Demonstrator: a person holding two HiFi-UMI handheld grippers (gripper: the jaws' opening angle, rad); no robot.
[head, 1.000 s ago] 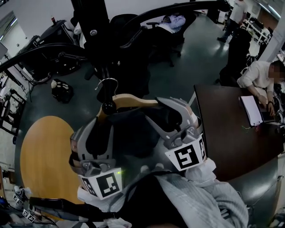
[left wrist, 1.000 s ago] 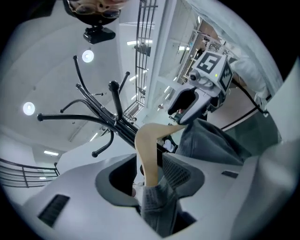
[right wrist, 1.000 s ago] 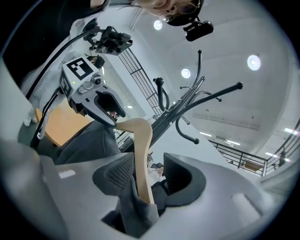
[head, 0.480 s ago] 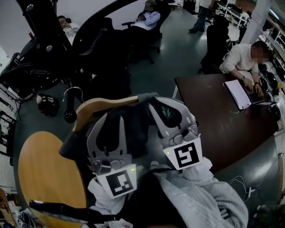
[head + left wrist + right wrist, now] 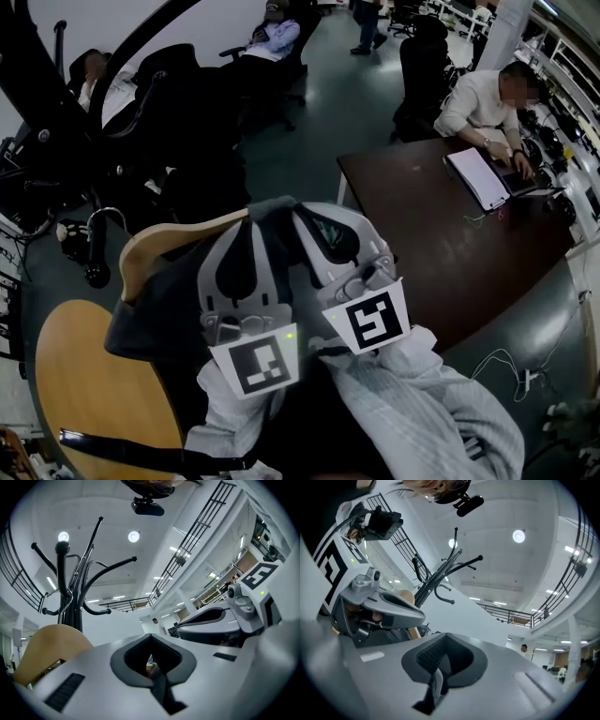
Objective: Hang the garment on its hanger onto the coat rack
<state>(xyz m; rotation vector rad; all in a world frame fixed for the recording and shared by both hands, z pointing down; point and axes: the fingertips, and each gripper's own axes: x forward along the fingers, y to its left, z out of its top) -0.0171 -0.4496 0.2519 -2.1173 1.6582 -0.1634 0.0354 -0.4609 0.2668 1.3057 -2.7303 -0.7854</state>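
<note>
Left hand-held gripper point(image 5: 253, 225) is closing, and its own view shows the two jaws meeting along a dark seam. Only a sliver of tan wood and dark cloth shows through the notch beyond them. Right hand-held gripper point(image 5: 298, 217) is closing too. Its jaws are pressed together in its own view, with one pale strip in the seam that I cannot identify. In the head view both sets of tips lie side by side against the dark garment point(image 5: 155, 300), at the top of its shoulder line. Whether either one pinches any cloth cannot be told.

The garment is draped over a pale wooden hanger point(image 5: 159, 242), whose curved shoulder shows just left of the left jaws. The hanger's metal hook point(image 5: 101, 220) rises at the far left, just above a ball-tipped arm point(image 5: 96, 275) of the black coat rack point(image 5: 70, 606). I cannot tell whether the hook bears on that arm. In the left gripper view the rack's pole and curved arms stand up behind the hanger's wood.

Below the garment lies a round wooden worktop point(image 5: 84, 394). To the right is a dark worktop point(image 5: 441, 244), where a person sits over an open notebook point(image 5: 478, 178).
</note>
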